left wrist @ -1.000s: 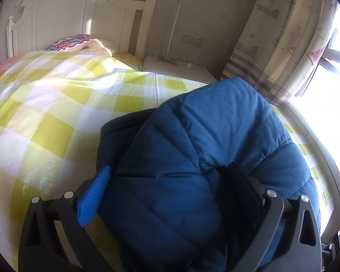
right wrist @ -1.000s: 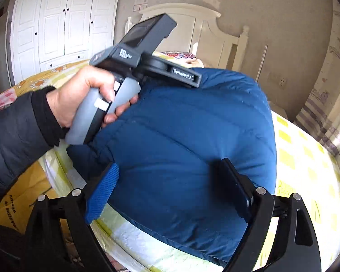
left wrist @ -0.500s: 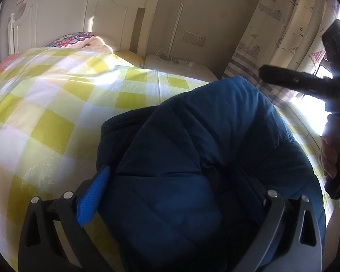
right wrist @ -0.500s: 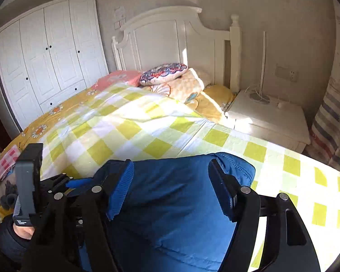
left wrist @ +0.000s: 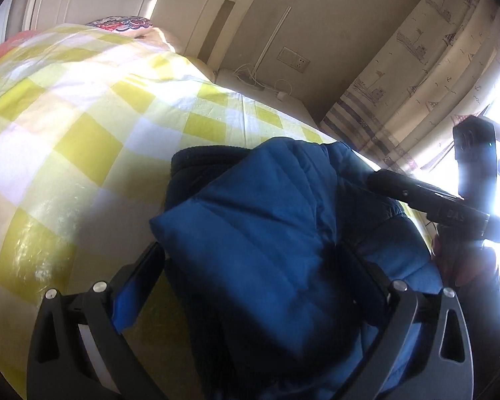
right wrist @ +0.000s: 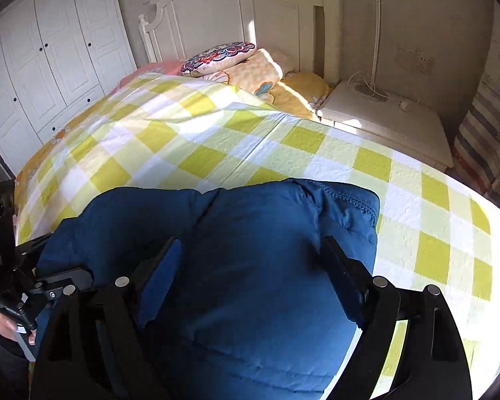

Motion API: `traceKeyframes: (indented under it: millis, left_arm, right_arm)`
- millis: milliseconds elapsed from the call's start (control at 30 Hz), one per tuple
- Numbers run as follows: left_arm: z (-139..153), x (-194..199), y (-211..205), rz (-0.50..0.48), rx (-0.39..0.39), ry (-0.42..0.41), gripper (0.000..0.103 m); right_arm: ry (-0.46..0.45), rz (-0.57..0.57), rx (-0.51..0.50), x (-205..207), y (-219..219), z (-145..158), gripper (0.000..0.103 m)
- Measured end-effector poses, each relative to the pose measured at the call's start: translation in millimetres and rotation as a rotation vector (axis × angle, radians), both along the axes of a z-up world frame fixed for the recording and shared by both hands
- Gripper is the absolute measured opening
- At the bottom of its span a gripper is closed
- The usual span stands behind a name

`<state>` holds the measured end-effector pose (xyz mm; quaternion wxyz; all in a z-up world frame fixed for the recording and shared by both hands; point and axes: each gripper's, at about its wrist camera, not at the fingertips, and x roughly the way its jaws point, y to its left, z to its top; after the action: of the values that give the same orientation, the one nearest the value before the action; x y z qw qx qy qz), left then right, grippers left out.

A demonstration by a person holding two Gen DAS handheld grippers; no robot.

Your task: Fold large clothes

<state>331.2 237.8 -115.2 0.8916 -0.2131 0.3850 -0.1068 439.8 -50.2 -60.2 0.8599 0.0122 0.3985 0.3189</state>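
A blue puffy jacket [left wrist: 266,250] lies bunched in thick folds near the bed's edge, on the yellow checked cover [left wrist: 83,140]. My left gripper [left wrist: 250,266] stands wide over its near fold; the right finger dents the padding, while the blue left pad [left wrist: 130,300] stands off it. From the other side, my right gripper [right wrist: 250,260] straddles the jacket [right wrist: 266,300] and its jaws are opening, the padding bulging between them. Each tool shows in the other view: the right one [left wrist: 450,206] against the window, the left one [right wrist: 3,266] in a hand.
The white headboard [right wrist: 233,16] and pillows [right wrist: 223,56] are at the bed's far end. A white nightstand [right wrist: 393,123] with cables stands beside it, a curtain [left wrist: 416,83] and bright window to the right, and wardrobe doors [right wrist: 50,66] to the left.
The right gripper swung from beside the left hand to the jacket's window side, closed on the padding, then widened. The left gripper rolled and crept forward; the near fold now bunches higher.
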Motion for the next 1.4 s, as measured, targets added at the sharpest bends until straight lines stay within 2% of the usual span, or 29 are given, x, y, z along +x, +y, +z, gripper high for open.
traceKeyframes:
  millis: [33,133,200,300,367,433,533,600,733,833,867,900,933,967,1000,1033,1067,1133,1233,1333,1400]
  left_arm:
    - [-2,-8,9,0.000,-0.051,0.011,0.101]
    - [-12,-30,24,-0.031,-0.183,0.043,0.101]
    - [-18,-40,29,-0.050,-0.244,0.061,0.101]
    - [-29,-49,35,-0.051,-0.342,0.121,0.101]
    - [-29,-55,32,-0.058,-0.333,0.124,0.101]
    - [-28,-60,29,-0.066,-0.314,0.118,0.101]
    - [-28,-71,28,-0.073,-0.331,0.127,0.101]
    - [-29,-75,24,-0.110,-0.348,0.143,0.101]
    - [-28,-73,16,-0.105,-0.344,0.141,0.101]
    - [-29,-66,6,-0.176,-0.449,0.127,0.101]
    - [-29,-63,1,-0.206,-0.471,0.130,0.101]
    - [-29,-60,-4,-0.218,-0.458,0.134,0.101]
    - [-29,-58,-10,-0.222,-0.429,0.140,0.096]
    - [-28,-57,-14,-0.218,-0.426,0.132,0.086]
    - [-25,-58,-16,-0.211,-0.435,0.109,0.079]
    - [-21,-59,-18,-0.206,-0.428,0.082,0.066]
    - [-15,-58,-22,-0.205,-0.408,0.050,0.058]
    - [-4,-49,-30,-0.203,-0.383,-0.006,0.053]
    - [13,-15,-43,-0.221,-0.396,-0.047,0.052]
    - [31,40,-60,-0.253,-0.377,-0.079,0.052]
    - [36,86,-74,-0.267,-0.376,-0.071,0.052]
  right_arm:
    - [0.015,-0.014,0.089,-14,-22,4,0.094]
    - [0.096,-0.015,0.261,-51,-77,-8,0.096]
    - [0.184,-0.015,0.288,-69,-97,-31,0.096]
    - [0.321,0.023,0.289,-92,-101,-66,0.096]
    - [0.366,0.061,0.374,-103,-102,-77,0.096]
    - [0.378,0.080,0.387,-109,-98,-82,0.096]
    - [0.425,0.118,0.436,-110,-89,-90,0.096]
    - [0.411,0.143,0.422,-111,-80,-87,0.099]
    - [0.412,0.156,0.401,-107,-66,-84,0.099]
    - [0.382,0.144,0.410,-111,-61,-83,0.099]
    - [0.344,0.138,0.403,-116,-60,-81,0.096]
    - [0.288,0.134,0.386,-121,-60,-77,0.093]
    - [0.237,0.127,0.366,-128,-59,-77,0.086]
    - [0.197,0.113,0.353,-133,-58,-75,0.082]
    - [0.155,0.098,0.341,-137,-57,-71,0.081]
    - [0.107,0.088,0.323,-141,-56,-65,0.079]
    - [0.062,0.081,0.306,-142,-54,-59,0.077]
    - [-0.017,0.059,0.298,-137,-52,-45,0.076]
    - [-0.114,0.004,0.292,-120,-62,-21,0.075]
    - [-0.149,-0.060,0.288,-80,-77,-8,0.075]
    - [-0.132,-0.108,0.285,-50,-92,-8,0.075]
